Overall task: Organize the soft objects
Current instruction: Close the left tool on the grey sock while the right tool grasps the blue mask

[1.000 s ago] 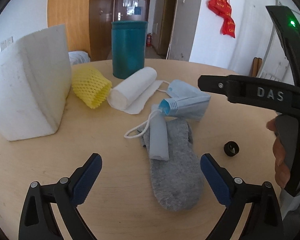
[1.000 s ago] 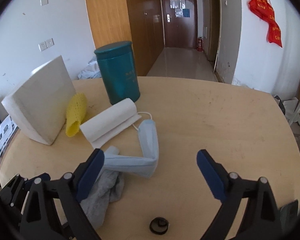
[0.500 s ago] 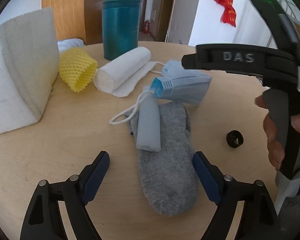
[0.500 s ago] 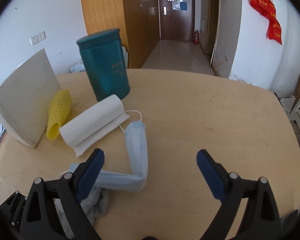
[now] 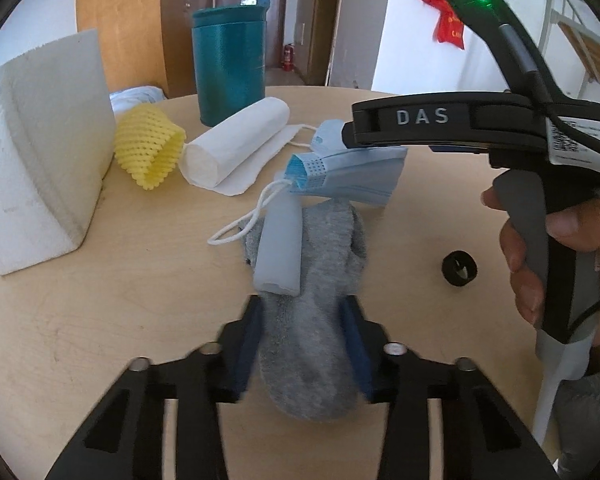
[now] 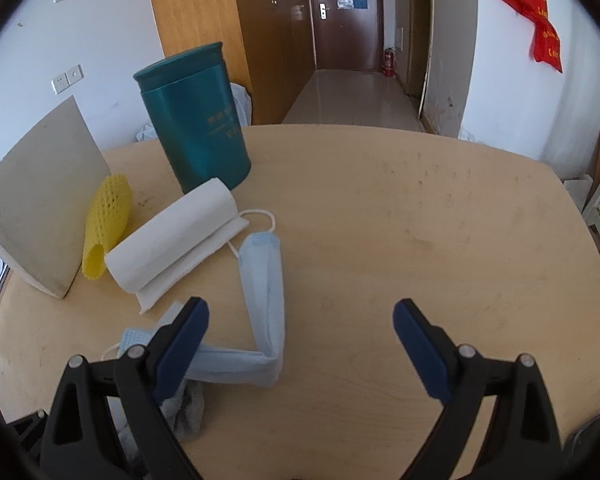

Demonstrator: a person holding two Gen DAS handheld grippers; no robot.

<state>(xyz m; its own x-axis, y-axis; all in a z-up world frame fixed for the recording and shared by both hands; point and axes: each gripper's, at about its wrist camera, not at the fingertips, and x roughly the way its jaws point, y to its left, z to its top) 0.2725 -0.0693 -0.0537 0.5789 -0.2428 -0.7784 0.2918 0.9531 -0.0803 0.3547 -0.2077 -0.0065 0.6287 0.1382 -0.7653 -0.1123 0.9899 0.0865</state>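
Note:
A grey sock (image 5: 308,320) lies on the round wooden table (image 5: 80,340) with a pale folded strip (image 5: 280,252) across its upper part. My left gripper (image 5: 304,344) is closing, and its blue pads press the sock's sides near the toe end. A light blue face mask (image 6: 264,272), bent in an L, lies just beyond the sock; it also shows in the left wrist view (image 5: 352,178). My right gripper (image 6: 300,312) hangs open above the mask with nothing between its fingers. A person's hand (image 5: 532,248) holds its handle.
At the back left stand a white foam block (image 5: 40,152), a yellow foam net sleeve (image 5: 148,152), a white paper roll (image 5: 236,148) and a tall teal canister (image 5: 230,64). A small black cap (image 5: 459,268) lies right of the sock. The table's right half (image 6: 440,220) is bare wood.
The left gripper's jaws have swung in from wide open onto the sock's sides. The right gripper has come forward and lower over the mask, still open.

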